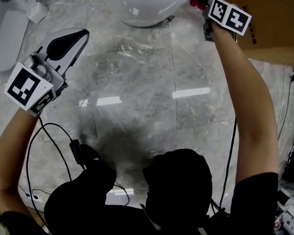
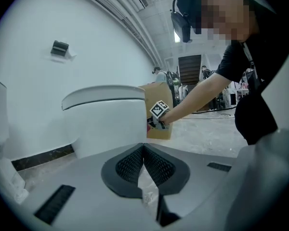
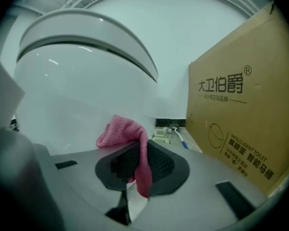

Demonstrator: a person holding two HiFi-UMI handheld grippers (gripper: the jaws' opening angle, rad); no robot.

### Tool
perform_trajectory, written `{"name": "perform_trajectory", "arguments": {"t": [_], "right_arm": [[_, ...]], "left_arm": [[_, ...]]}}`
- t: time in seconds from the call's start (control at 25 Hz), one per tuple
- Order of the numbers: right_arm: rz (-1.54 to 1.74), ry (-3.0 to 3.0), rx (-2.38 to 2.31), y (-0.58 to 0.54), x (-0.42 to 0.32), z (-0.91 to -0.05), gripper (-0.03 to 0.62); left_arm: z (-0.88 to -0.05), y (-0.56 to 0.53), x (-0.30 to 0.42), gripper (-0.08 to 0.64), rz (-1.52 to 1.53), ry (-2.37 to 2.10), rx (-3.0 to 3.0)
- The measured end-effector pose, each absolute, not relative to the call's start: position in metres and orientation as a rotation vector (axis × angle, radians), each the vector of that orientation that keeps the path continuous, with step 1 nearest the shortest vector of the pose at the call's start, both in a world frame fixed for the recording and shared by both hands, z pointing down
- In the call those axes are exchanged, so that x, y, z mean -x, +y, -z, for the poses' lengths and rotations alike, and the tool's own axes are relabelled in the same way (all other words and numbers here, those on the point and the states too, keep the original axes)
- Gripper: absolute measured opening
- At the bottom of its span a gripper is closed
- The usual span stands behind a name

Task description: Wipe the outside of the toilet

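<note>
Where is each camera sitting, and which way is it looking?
Head view: on the person's head, looking steeply down at the floor and toilet; shows both arms, left gripper, right gripper.
Left gripper view: on the left gripper, looking sideways at the toilet; shows its shut, empty jaws and the person's right arm.
Right gripper view: close beside the toilet; shows its jaws pinching the pink cloth.
Shared: all show the toilet.

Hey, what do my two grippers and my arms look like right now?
Both the left gripper and right gripper are grey shells with black ribbed pads. Each carries a white cube printed with black square markers. Black cables run along the arms. Black short sleeves are worn.
</note>
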State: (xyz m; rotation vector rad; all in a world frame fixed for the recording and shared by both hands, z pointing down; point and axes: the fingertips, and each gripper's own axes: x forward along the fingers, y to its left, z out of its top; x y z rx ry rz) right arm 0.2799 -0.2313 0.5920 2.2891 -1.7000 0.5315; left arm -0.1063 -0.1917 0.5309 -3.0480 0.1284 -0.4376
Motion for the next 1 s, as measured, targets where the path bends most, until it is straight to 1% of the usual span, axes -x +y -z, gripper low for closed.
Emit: {"name": "perform_trajectory", "arguments": {"t": [0.12, 0.2, 0.32, 0.44, 0.56, 0.68, 0.84, 1.0], "right_arm": [[-0.487, -1.669, -2.32, -0.22, -0.286, -0.594, 0.066], [-0.495, -1.728, -2.317, -0.201, -0.271, -0.601, 0.066], [-0.564, -1.903, -2.212, -0.159, -0.209, -0.614, 0.066], [-0.727, -2.102, -2.115, -0.145, -0.13, -0.625, 0.066], [-0.821, -2.25, -2.022, -0.158, -0.055, -0.631, 0.066], [-0.81, -2.329, -1.938, -0.187, 0.003, -0.638, 0.066], [-0.732, -2.309, -1.956, -0.241, 0.045, -0.647, 0.066], [-0.693, -2.254, -1.988, -0.28, 0.062, -0.659, 0.066]], "left_arm": [[-0.539, -0.194, 0.111, 0.014, 0.488, 0.125, 3.04], [-0.539, -0.202, 0.118, 0.014, 0.456, 0.197, 3.082], [-0.548, -0.23, 0.134, 0.014, 0.429, 0.389, 3.121], [-0.562, -0.259, 0.152, 0.014, 0.398, 0.618, 3.146], [-0.573, -0.273, 0.161, 0.014, 0.363, 0.772, 3.155], [-0.58, -0.279, 0.163, 0.015, 0.316, 0.875, 3.18], [-0.588, -0.279, 0.159, 0.015, 0.339, 0.899, 3.21], [-0.587, -0.268, 0.15, 0.015, 0.344, 0.826, 3.221]]}}
